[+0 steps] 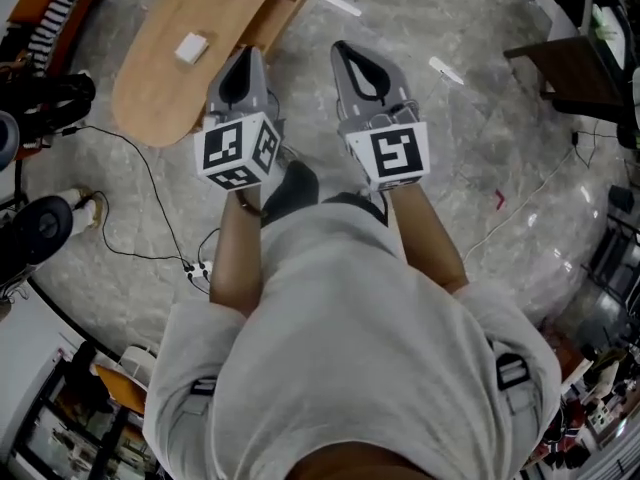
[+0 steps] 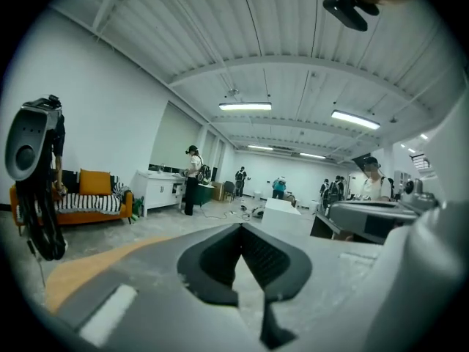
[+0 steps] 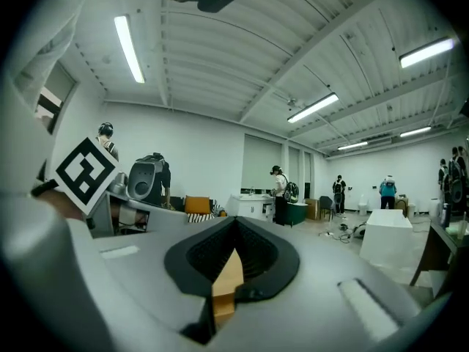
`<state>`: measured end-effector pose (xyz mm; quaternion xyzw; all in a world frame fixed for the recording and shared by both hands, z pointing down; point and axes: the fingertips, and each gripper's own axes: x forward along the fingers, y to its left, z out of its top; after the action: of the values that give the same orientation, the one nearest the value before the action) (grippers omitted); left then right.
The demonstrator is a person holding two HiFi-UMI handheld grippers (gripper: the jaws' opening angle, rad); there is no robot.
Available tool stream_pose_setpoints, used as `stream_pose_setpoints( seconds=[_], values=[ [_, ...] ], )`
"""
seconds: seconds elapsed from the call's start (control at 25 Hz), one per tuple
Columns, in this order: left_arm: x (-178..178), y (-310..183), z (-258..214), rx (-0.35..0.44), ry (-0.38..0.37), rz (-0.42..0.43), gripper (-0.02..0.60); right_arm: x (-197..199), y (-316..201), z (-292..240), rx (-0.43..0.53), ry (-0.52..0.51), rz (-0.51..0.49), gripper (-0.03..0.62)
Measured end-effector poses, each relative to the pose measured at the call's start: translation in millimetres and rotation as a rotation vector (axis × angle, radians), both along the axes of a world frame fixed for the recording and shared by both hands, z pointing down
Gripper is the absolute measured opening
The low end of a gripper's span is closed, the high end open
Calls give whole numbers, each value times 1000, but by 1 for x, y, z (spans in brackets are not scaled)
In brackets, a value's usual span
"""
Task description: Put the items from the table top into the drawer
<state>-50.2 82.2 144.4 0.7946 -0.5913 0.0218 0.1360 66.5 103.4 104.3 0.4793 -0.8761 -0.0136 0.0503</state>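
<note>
Standing short of the wooden table, the person holds the left gripper and the right gripper side by side, both clenched with nothing between the jaws. A small white item lies on the table top, just beyond the left gripper. The drawer stands open at the table's right edge. The step looks like the approach. Next, one gripper must open and reach the item.

Oval wooden table, 1 small white block on top.
</note>
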Motion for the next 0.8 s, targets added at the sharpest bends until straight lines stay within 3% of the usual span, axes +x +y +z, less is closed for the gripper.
stream_pose_setpoints(
  seconds=[0.16, 0.44, 0.68, 0.8],
  values=[
    [-13, -44, 5, -19, 33, 46, 20, -33, -42, 10, -41, 5, 9, 6],
    [-15, -74, 49, -107, 72, 38, 20, -43, -80, 53, -173, 17, -18, 8],
    [-19, -121, 93, -223, -51, -2, 20, -61, -147, 97, -245, -7, -152, 7],
    [-21, -141, 111, -272, -78, -19, 20, -73, -179, 112, -259, -1, -202, 8]
  ],
)
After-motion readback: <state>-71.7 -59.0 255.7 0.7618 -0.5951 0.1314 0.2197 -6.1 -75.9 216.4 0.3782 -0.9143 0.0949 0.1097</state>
